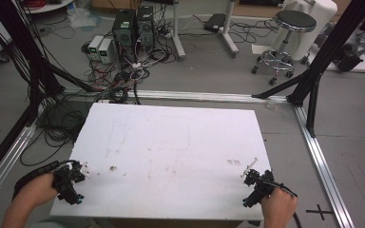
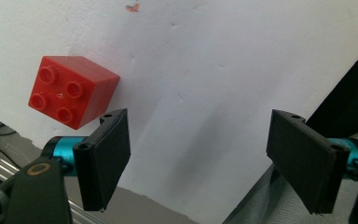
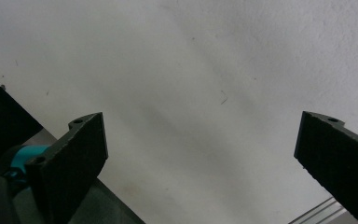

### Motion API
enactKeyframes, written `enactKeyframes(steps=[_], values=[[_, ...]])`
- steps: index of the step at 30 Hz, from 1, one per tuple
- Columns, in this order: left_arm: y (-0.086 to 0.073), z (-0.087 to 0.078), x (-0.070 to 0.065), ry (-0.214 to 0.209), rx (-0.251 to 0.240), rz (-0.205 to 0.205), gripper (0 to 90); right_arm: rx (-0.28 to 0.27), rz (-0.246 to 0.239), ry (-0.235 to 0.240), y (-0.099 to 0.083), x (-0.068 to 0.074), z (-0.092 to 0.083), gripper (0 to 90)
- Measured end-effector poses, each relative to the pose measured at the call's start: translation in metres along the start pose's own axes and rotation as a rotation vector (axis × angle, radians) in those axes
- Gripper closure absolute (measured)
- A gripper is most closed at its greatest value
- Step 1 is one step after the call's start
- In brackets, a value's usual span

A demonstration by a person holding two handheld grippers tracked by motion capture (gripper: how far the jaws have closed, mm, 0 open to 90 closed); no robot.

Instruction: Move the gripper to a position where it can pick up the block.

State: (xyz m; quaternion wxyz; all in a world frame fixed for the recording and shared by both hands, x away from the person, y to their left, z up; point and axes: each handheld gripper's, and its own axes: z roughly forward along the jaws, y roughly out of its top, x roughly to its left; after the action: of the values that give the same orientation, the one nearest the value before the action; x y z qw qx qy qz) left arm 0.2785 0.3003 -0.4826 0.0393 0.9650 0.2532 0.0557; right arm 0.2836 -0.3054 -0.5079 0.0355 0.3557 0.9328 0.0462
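Since nothing is gripped yet, the work reads as barely begun; the lines below run from the largest thing to the smallest.

Table: the white table (image 1: pixel 171 142) is scuffed and stained in spots. In the high view it carries the two grippers at its near corners, well apart from each other.

Left gripper: the left gripper (image 1: pixel 71 179) sits at the near left corner, held in the person's left hand (image 1: pixel 35 190). In the left gripper view (image 2: pixel 209 154) its jaws stand wide apart with bare table between them. It holds nothing.

Right gripper: the right gripper (image 1: pixel 252 183) sits at the near right corner, in the right hand (image 1: pixel 278 206). In the right gripper view (image 3: pixel 200 158) its jaws are also spread wide over bare table, with nothing between them.

Brick: the red brick (image 2: pixel 72 91) lies studs up on the table near the left edge, just beside the outer face of the left gripper's left jaw, outside the gap. Whether it touches that jaw cannot be told.

Done: apparently only an approach; the brick lies free.

Left: the left gripper must likely shift sideways to bring the brick between its jaws, close and lift. Where the brick then goes, and any part for the right gripper, cannot be told.
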Motion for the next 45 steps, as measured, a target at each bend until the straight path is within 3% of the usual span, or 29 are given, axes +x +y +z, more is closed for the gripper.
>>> enactKeyframes(steps=[21,33,35,41,45], values=[[0.0015,-0.0025,-0.0023,0.005,-0.007,0.005,21.9,-0.010,0.003,-0.001,-0.0020,0.0011,-0.0018,1.7],[0.0040,-0.0014,-0.0053,-0.002,0.005,0.035,21.9,-0.019,0.003,-0.001,-0.0027,0.0006,0.0002,1.7],[0.0037,-0.0013,-0.0055,-0.001,0.005,0.065,21.9,-0.018,0.007,0.005,-0.0033,0.0016,-0.0001,1.7],[0.0011,-0.0010,-0.0042,-0.013,0.018,0.091,22.0,-0.022,0.005,0.001,-0.0037,0.0021,-0.0001,1.7],[0.0006,-0.0012,-0.0024,0.001,0.034,0.145,22.1,-0.024,0.010,0.003,-0.0030,0.0030,-0.0005,1.7]])
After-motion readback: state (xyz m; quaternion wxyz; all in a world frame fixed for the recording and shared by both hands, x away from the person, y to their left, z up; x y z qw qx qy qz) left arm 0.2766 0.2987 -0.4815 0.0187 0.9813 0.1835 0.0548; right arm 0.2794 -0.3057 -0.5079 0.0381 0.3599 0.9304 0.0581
